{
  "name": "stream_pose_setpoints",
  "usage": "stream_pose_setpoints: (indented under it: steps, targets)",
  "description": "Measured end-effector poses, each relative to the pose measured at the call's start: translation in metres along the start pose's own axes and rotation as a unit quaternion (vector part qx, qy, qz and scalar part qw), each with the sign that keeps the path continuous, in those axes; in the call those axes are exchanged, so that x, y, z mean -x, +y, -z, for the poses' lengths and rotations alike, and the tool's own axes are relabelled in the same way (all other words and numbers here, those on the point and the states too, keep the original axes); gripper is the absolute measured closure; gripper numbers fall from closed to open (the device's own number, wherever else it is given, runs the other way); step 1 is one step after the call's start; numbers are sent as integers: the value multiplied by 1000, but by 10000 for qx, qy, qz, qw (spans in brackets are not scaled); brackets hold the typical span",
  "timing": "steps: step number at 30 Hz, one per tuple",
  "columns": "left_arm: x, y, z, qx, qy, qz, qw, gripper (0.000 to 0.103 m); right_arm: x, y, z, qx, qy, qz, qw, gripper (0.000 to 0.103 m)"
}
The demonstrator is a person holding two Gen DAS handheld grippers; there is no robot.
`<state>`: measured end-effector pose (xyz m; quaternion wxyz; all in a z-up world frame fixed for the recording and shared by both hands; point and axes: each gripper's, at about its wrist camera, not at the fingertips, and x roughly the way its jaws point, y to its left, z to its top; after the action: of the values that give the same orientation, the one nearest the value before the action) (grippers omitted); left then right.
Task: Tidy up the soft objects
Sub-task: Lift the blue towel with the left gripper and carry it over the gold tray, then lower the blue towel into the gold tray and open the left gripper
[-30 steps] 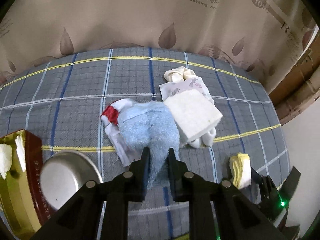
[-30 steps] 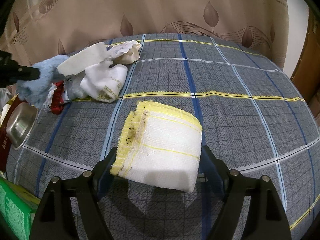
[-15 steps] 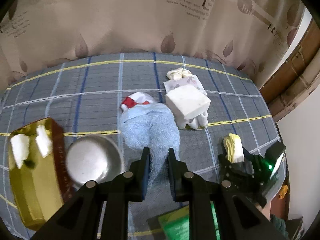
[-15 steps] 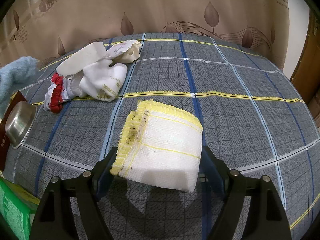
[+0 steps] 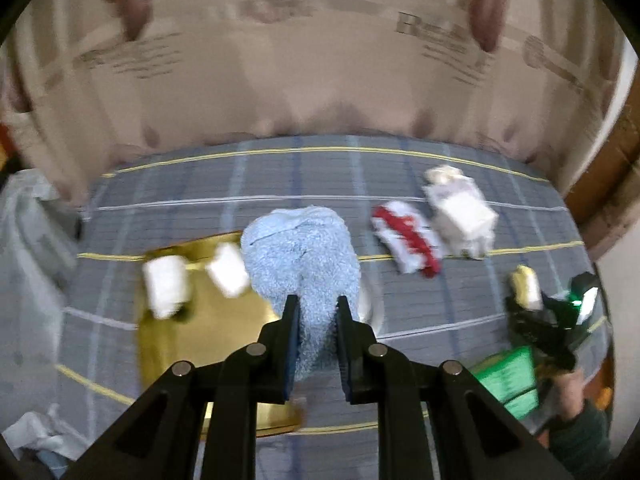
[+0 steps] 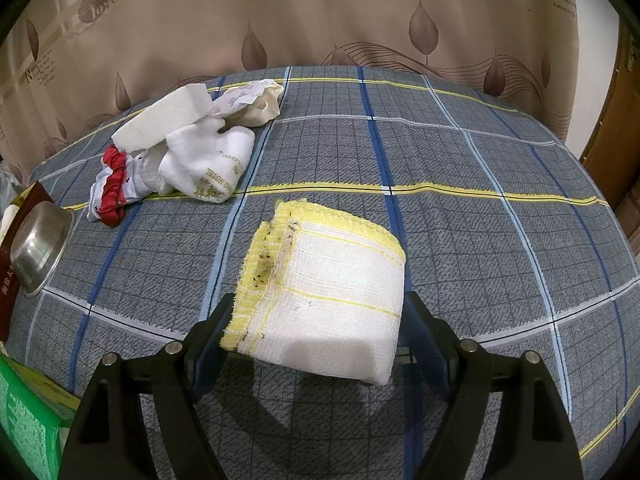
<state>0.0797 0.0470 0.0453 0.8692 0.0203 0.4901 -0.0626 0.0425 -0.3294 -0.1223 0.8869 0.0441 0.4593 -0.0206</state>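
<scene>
My left gripper [image 5: 316, 316] is shut on a fluffy light blue towel [image 5: 302, 256] and holds it in the air above a gold box [image 5: 208, 336] that has two white rolled cloths [image 5: 166, 290] in it. My right gripper [image 6: 316, 328] holds a folded white cloth with yellow edging [image 6: 324, 288] between its fingers, low over the plaid bedspread [image 6: 460, 184]. A pile of white socks, a red-and-white cloth and a white foam block [image 6: 188, 148] lies at the back left; it also shows in the left wrist view [image 5: 432, 224].
A steel bowl [image 6: 38, 248] sits at the left edge beside a dark red box. A green box [image 6: 28, 416] is at the lower left. A beige curtain [image 6: 320, 12] hangs behind the bed. A wooden door frame stands at the right.
My left gripper has lifted the blue towel off the pile and swung it left, over the gold box. The right gripper has not moved.
</scene>
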Motion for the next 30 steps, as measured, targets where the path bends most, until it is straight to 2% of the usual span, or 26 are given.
stream_pose_setpoints:
  steps: [6, 12, 15, 25, 30]
  targets:
    - [-2, 59, 9, 147, 2, -647, 9978, 86, 0, 0, 1, 9, -3, 3, 10000, 24]
    - [-30, 102, 26, 386, 301, -982, 9940, 86, -1, 1, 1, 13, -5, 4, 10000, 24]
    - [-43, 115, 33, 436, 381, -1033, 9930, 86, -1, 0, 1, 18, -5, 6, 10000, 24]
    - [-75, 125, 38, 566, 631, -1056, 9908, 86, -2, 2, 1, 31, -3, 1, 10000, 23]
    - [-85, 131, 40, 752, 837, -990, 9887, 79, -2, 3, 1, 43, 0, 3, 10000, 21]
